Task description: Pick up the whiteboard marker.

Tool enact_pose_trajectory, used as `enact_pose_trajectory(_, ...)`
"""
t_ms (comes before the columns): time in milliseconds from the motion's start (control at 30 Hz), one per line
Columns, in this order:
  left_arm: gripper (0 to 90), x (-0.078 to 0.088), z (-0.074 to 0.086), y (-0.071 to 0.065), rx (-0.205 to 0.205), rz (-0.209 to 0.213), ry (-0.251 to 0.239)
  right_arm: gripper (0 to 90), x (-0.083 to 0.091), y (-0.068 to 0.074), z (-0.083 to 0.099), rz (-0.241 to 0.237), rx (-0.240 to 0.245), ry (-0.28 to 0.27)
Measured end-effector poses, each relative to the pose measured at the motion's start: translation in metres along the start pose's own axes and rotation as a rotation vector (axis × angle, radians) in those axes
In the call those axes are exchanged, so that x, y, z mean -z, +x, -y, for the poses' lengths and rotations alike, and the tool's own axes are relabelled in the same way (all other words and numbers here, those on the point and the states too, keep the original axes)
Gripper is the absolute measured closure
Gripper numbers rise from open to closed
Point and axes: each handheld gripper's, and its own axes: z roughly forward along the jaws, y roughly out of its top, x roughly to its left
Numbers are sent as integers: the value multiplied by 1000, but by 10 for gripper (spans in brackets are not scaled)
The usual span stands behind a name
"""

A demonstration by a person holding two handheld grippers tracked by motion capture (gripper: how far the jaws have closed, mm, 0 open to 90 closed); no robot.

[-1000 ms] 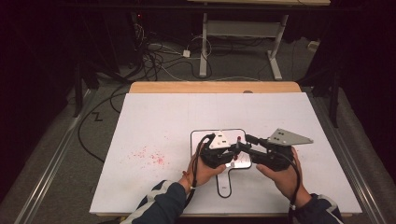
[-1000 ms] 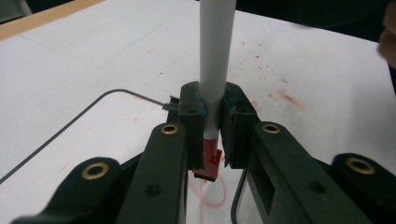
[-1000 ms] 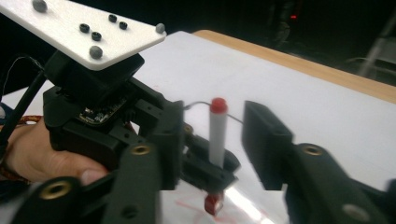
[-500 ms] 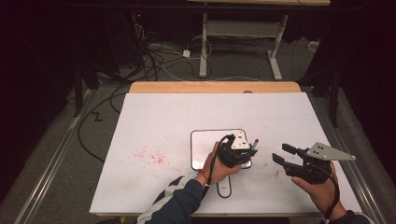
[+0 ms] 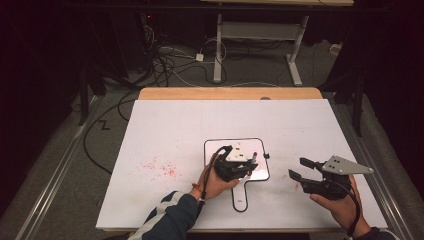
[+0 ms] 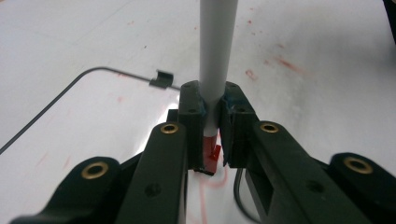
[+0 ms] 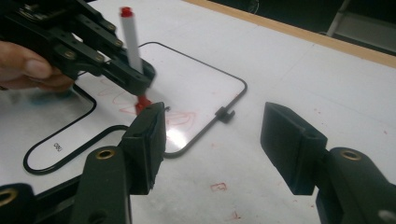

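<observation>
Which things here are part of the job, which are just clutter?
In use: marker, small whiteboard, left hand-held gripper shut on the marker, right hand-held gripper open.
Lying about: floor cables, red smudges on the table.

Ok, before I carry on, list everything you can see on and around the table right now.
marker: one, white barrel with a red tip, upright in the left gripper, tip on the small whiteboard
small whiteboard: one, white with a black rim and handle, near the table's front middle, red scribbles on it
table: one, white top with a wooden far edge, red specks left of the board
cables: several, black and white, on the floor beyond the table
desk frame: one, white, on the floor at the back
left gripper: one, black, over the whiteboard, shut on the marker
right gripper: one, black with a grey plate, right of the board, jaws open and empty, just been opening
</observation>
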Motion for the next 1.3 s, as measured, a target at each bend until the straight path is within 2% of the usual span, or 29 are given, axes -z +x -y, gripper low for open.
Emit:
enact_pose_trajectory(133,788,19,12,6,-3,-21,10,407,-2,1,1,0,13,11)
enact_pose_trajectory(233,788,28,20,11,-6,-40,2,406,-4,2,1,0,25,18)
enact_pose_trajectory(333,788,36,25,16,6,-43,-3,403,-5,3,2,-4,37,29)
enact_pose_trajectory(400,788,41,29,19,0,-47,-3,403,-7,4,2,-4,51,40)
enact_pose_trajectory(533,788,50,36,30,19,-78,-9,402,-9,5,4,-3,76,55)
enact_pose_trajectory(633,788,54,40,36,53,-85,-23,398,-10,6,4,3,90,63)
enact_pose_trajectory(800,788,65,47,33,39,-88,-13,395,-12,9,5,-4,106,76)
enact_pose_trajectory(967,788,78,57,34,55,-92,-20,391,-14,8,6,2,106,88)
enact_pose_trajectory(1067,788,75,58,34,71,-91,-40,390,-14,8,5,2,109,88)
enact_pose_trajectory(1200,788,59,48,26,57,-61,-51,390,-16,10,4,-6,113,93)
enact_pose_trajectory(1300,788,42,38,17,29,-40,-56,390,-19,11,4,-13,119,103)
